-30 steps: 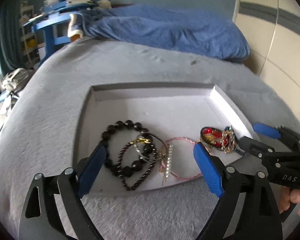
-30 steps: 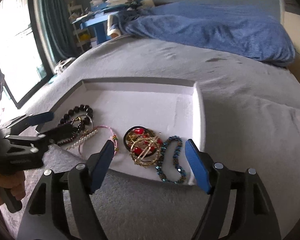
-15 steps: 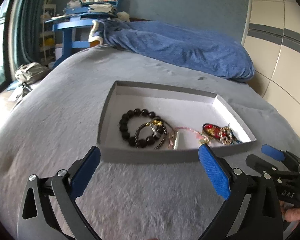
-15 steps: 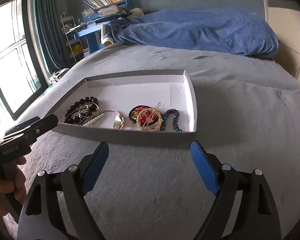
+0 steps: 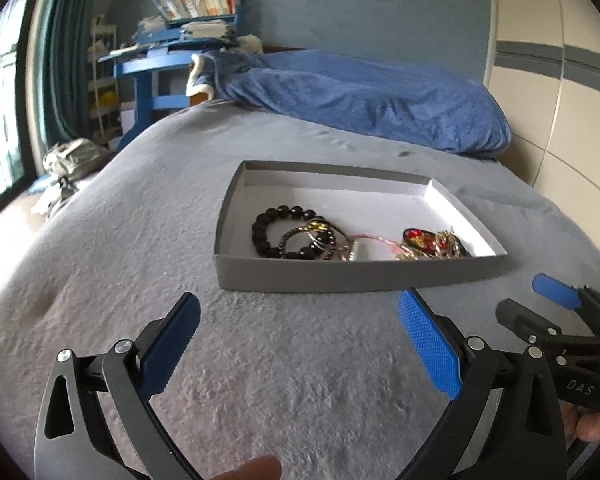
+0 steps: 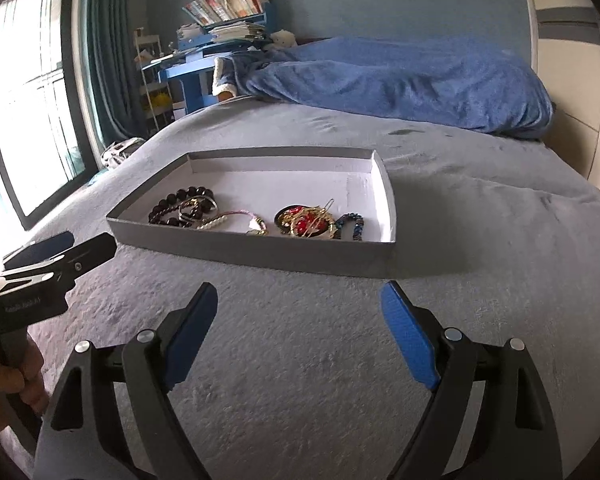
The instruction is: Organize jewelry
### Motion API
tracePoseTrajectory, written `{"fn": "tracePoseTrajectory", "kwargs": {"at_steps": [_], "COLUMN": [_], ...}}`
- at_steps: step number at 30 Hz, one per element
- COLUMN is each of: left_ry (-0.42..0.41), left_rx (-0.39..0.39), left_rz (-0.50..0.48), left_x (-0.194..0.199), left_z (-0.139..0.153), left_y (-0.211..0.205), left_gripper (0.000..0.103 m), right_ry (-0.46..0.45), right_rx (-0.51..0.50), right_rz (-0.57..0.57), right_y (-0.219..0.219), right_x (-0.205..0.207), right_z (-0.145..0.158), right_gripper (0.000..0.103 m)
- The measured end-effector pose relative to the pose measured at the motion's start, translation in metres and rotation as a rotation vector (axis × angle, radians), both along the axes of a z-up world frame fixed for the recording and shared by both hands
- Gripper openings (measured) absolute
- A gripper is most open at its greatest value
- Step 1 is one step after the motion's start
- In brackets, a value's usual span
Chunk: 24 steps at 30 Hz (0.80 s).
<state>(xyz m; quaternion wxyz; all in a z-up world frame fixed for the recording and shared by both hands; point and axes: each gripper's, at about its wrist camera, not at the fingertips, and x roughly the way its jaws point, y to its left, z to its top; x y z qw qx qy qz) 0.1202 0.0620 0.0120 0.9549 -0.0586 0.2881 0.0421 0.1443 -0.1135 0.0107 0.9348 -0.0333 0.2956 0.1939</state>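
Jewelry (image 6: 260,216) lies strewn along the near wall of a shallow grey tray (image 6: 256,254) on the grey bedspread (image 6: 300,360); left gripper (image 5: 298,322) and right gripper (image 6: 298,312) both gape empty short of it, their jaws having just spread.

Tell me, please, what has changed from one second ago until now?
Both grippers, left and right, pulled back from over the tray to the grey blanket. Their fingers have just been opening, with nothing between them. The jewelry lies in the tray as before.
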Motion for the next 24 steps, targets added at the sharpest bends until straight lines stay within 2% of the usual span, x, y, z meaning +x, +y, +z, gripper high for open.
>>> {"fn": "tracePoseTrajectory", "kwargs": {"at_steps": [5,24], "left_ry": [-0.014,-0.013], "left_rx": [0.016,0.028], "left_rz": [0.004,0.001], "left_x": [-0.0057,-0.0053], "left_z": [0.0006,0.002], "left_y": [-0.0039,-0.0049], "left_gripper": [0.098,0.098], "right_ry": [-0.023,-0.02], "right_rx": [-0.015,-0.002], "right_rz": [0.015,0.009], "right_y": [0.0034,0.0021], "right_x": [-0.0069,-0.0065], "right_z": [0.0004,0.0006], "right_gripper": [0.083,0.084]}}
